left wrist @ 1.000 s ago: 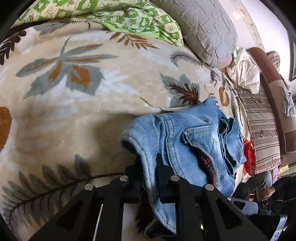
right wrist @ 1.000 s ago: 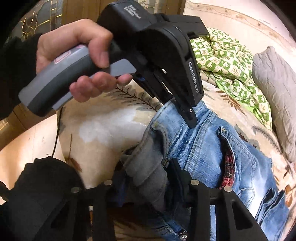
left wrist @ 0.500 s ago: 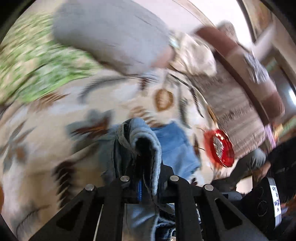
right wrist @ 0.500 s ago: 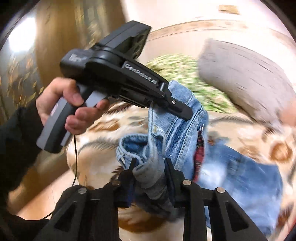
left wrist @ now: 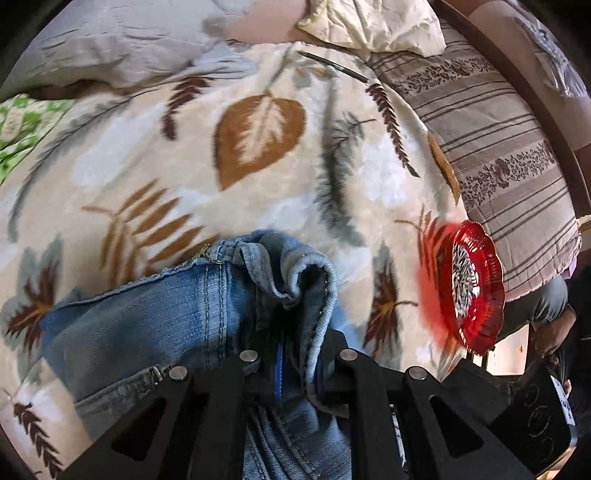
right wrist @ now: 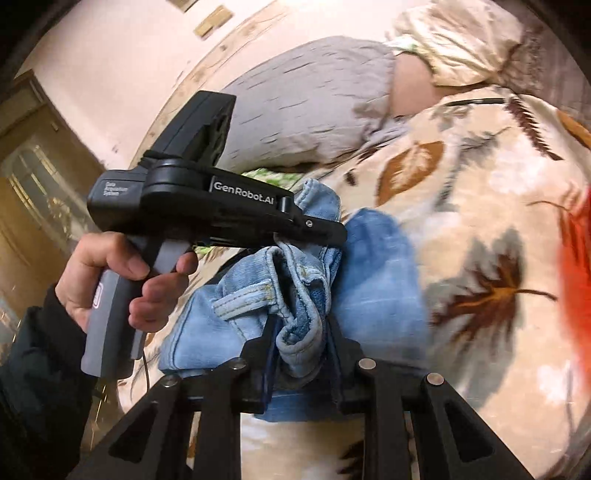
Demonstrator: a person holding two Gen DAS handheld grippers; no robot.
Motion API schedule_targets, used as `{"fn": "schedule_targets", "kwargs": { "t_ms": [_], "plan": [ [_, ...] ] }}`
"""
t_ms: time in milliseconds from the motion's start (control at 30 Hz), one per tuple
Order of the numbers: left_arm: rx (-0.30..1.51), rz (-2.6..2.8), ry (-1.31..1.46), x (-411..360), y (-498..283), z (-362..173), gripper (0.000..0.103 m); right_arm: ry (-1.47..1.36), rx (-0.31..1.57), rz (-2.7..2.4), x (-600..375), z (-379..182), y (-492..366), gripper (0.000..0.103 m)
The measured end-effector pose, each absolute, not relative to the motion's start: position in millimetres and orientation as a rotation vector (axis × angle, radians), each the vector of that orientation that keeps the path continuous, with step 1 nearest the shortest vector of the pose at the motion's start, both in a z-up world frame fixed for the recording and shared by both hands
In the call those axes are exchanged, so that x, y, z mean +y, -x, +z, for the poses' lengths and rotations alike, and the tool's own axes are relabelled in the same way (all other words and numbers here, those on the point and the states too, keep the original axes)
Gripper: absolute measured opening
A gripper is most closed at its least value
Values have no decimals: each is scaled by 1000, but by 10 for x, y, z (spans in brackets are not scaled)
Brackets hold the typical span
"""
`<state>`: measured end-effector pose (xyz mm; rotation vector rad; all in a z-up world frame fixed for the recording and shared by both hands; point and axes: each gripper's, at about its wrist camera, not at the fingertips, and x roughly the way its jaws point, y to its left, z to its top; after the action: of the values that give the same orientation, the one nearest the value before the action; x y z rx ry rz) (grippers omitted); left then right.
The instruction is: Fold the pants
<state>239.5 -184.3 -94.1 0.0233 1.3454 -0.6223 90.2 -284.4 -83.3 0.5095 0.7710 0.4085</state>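
The pants are light blue jeans (left wrist: 147, 325) bunched on a leaf-patterned blanket (left wrist: 258, 147). My left gripper (left wrist: 295, 354) is shut on a thick fold of the jeans' edge; the denim rises between its fingers. My right gripper (right wrist: 301, 354) is shut on another bunched fold of the jeans (right wrist: 376, 280). In the right wrist view the left gripper (right wrist: 332, 230) shows a little ahead, held by a hand, its fingers clamped on the same denim bundle. Most of the jeans' length is hidden under the grippers.
A red ribbed dish (left wrist: 472, 284) sits at the blanket's right edge. A striped pillow (left wrist: 498, 147), a grey pillow (left wrist: 110, 44) and a cream cloth (left wrist: 369, 22) lie beyond. A green patterned quilt (left wrist: 18, 125) is at the far left.
Both grippers swung with the jeans toward the pillows and red dish. The denim was lifted off the blanket and now lies lower, over the leaf-patterned blanket. Both grips held.
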Motion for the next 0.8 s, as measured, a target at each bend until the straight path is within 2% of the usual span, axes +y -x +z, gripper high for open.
{"fn": "schedule_targets", "kwargs": {
  "t_ms": [167, 233, 267, 333, 367, 400, 433, 467, 500, 667, 800],
  "plan": [
    [1416, -541, -115, -2160, -2435, -1402, 13, -513, 860, 311, -3034, -1030, -916, 25],
    [1404, -517, -123, -2186, -2412, -1387, 16, -511, 909, 289, -3057, -1211, -993, 25],
    [1402, -523, -125, -2187, -2400, -1358, 16, -516, 905, 288, -3074, -1225, -988, 29],
    [1398, -567, -107, -2174, -2383, -1276, 28, -512, 907, 288, -3078, -1186, -988, 36],
    [1393, -591, -61, -2129, -2360, -1182, 40, -509, 911, 284, -3096, -1163, -956, 48],
    [1376, -611, 1, -2035, -2321, -1058, 59, -508, 917, 264, -3135, -1119, -909, 71],
    [1356, -623, 38, -1950, -2284, -965, 68, -514, 921, 244, -3191, -1101, -904, 77],
    [1306, -632, 84, -1801, -2204, -795, 84, -537, 911, 239, -3243, -1063, -853, 79],
    [1253, -627, 101, -1655, -2119, -645, 92, -569, 897, 259, -3318, -998, -781, 79],
    [1088, -614, 27, -931, -1636, -181, 93, -508, 861, 305, -3405, -704, -594, 79],
    [1007, -521, -173, -455, -1200, -149, 93, -430, 871, 359, -3230, -572, -618, 79]
  ]
}}
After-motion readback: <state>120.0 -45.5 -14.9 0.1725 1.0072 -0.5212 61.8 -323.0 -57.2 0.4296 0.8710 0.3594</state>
